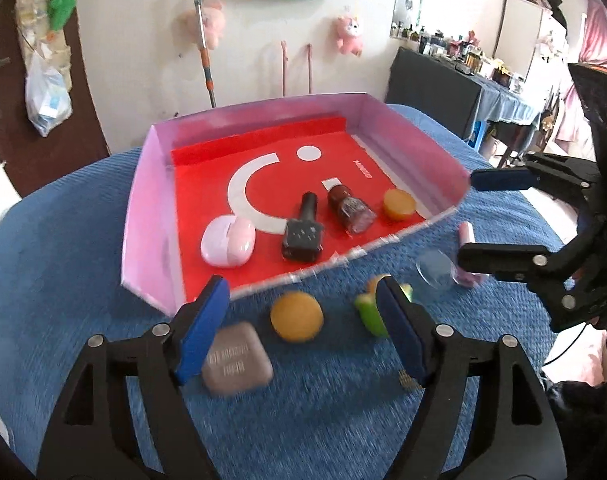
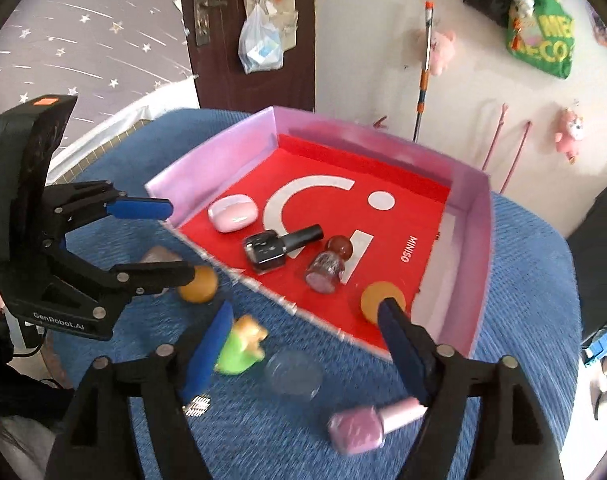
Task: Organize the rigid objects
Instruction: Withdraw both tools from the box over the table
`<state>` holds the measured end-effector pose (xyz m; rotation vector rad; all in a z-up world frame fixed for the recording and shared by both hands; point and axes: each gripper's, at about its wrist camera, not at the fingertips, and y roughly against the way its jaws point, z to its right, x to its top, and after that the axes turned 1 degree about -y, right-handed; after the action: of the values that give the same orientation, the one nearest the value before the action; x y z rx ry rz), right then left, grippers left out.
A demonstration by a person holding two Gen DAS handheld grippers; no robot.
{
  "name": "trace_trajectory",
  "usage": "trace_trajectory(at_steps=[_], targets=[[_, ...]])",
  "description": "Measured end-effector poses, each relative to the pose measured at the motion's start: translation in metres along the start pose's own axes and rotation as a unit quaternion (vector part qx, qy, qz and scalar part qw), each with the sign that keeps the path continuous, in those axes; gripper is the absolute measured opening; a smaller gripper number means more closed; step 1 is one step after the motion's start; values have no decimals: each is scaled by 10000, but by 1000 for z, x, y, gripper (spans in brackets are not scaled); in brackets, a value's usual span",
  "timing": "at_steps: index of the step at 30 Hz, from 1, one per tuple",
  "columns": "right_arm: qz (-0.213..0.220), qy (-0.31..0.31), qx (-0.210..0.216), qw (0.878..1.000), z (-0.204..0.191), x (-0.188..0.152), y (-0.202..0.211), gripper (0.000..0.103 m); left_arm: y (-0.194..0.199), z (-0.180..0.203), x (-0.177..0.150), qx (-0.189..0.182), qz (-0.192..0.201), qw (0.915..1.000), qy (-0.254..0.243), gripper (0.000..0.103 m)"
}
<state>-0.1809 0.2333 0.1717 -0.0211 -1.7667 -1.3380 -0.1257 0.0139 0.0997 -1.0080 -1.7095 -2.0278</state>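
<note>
— Both sets of jaws are standing open, gripping nothing: left gripper (image 1: 303,328) and right gripper (image 2: 303,344) are hovering before the tray (image 2: 477,240).

— And the objects?

— Two polish bottles (image 2: 281,244), a pink case (image 2: 233,213) and a yellow disc (image 2: 373,294) are lying inside the tray; a green toy (image 2: 239,346), an orange ball (image 1: 296,317) and a pink bottle (image 2: 367,426) are lying before it.

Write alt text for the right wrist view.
The open right gripper hovers, holding nothing, over a blue cloth beside a pink-walled red tray holding two nail polish bottles, a pink case and an orange disc. A green toy, clear lid and pink polish bottle lie outside.
</note>
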Motion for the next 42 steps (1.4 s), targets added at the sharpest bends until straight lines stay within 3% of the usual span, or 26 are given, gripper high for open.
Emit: trace_trajectory(at_steps=[7,15,19,22,25,35,42], targets=[[270,-42,-500,9984,-31,-44,40,98,25,26,-47,280,152,9995,-17,78],[262,-394,-1156,9922,-44,-106,34,100,16,32,-85,623,223,9968,451,78],[811,-721,-1745,9787,-43,-122,31,100,9,32,-96,1013,489,9912,692,78],[1214,-903,-1994,9682,-46,-128,30,103,-3,32,-102,897,393,9913,880,78],[1354,-1056,-2013,9643,-45,-130,25,103,-12,29,-106,754,302,9914,1024,78],[1015,-1115,-1711,9736,-40,-131,4,103,-18,31,-102,711,306,9932,864,78],[910,-1283,-1634,9739,-29,-128,5,103,-9,37,-97,434,410,9949,818,78]])
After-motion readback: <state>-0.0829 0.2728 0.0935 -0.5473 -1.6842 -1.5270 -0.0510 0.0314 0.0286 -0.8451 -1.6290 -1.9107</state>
